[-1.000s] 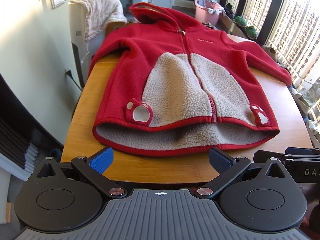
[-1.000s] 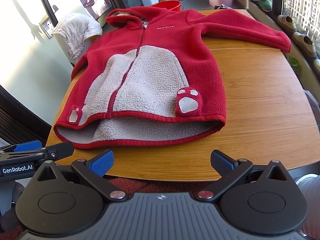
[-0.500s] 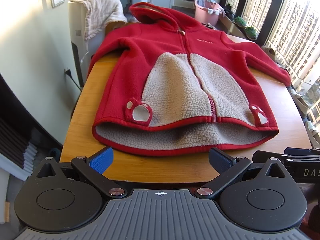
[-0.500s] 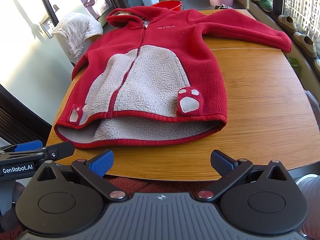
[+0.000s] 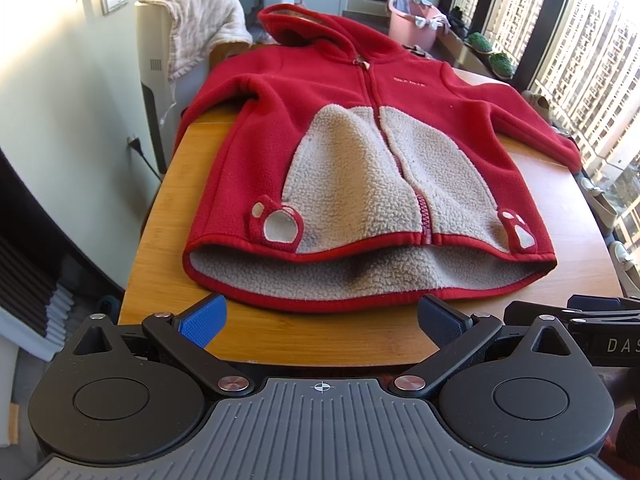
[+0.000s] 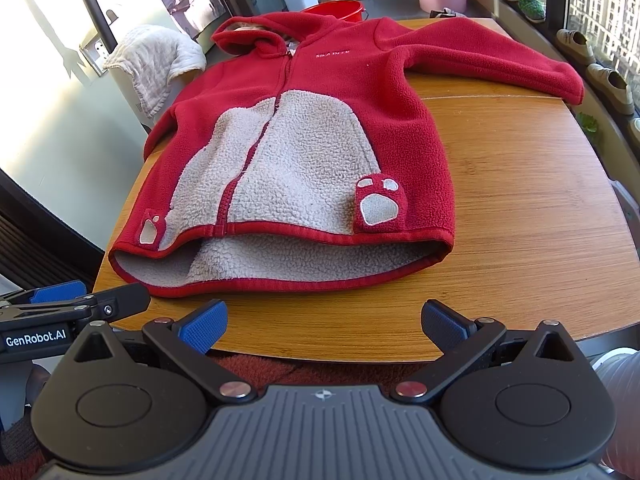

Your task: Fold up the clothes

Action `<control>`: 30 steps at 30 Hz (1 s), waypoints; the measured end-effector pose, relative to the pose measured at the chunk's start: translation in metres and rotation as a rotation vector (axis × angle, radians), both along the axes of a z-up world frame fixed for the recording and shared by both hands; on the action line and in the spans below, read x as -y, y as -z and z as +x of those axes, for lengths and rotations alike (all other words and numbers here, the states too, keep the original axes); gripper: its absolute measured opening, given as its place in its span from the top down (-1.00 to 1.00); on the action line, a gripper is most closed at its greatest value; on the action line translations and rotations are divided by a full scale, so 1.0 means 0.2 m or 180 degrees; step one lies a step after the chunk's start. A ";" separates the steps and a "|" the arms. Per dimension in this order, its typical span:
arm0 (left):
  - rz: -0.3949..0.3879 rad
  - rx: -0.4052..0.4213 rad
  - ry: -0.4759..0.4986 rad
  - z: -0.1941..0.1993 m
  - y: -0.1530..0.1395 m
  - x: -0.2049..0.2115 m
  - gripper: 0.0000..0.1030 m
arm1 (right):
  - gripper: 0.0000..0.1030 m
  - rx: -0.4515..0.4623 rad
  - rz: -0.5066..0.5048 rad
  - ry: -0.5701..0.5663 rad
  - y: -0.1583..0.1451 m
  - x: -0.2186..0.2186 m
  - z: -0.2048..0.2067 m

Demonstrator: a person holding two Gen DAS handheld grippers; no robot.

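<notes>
Both the left gripper [image 5: 322,322] and right gripper [image 6: 324,326] gape empty; the jacket's [image 5: 320,128] left sleeve overhangs the table [image 6: 520,208].

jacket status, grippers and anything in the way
Left gripper open, empty. Right gripper open, empty. Jacket flat on table, zipped, unfolded. Nothing in the way.

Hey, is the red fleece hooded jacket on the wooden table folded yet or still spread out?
Spread out, not folded. The red fleece hooded jacket lies flat, front up and zipped, on the wooden table, one sleeve stretched sideways.
</notes>
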State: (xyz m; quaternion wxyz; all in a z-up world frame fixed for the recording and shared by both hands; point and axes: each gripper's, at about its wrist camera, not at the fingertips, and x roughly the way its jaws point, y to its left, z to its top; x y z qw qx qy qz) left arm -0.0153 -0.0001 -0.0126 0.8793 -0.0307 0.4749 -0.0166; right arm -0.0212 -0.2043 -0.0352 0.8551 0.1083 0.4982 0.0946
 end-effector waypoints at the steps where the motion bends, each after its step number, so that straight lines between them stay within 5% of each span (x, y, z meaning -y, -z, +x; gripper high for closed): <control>1: 0.0000 0.0000 0.0001 0.00 0.00 0.00 -1.00 | -1.00 -0.0001 0.0000 -0.0001 0.00 0.00 0.00; 30: -0.0005 0.0118 0.0156 0.10 0.03 0.04 -1.00 | -1.00 -0.0011 0.0086 0.0061 0.04 0.05 0.10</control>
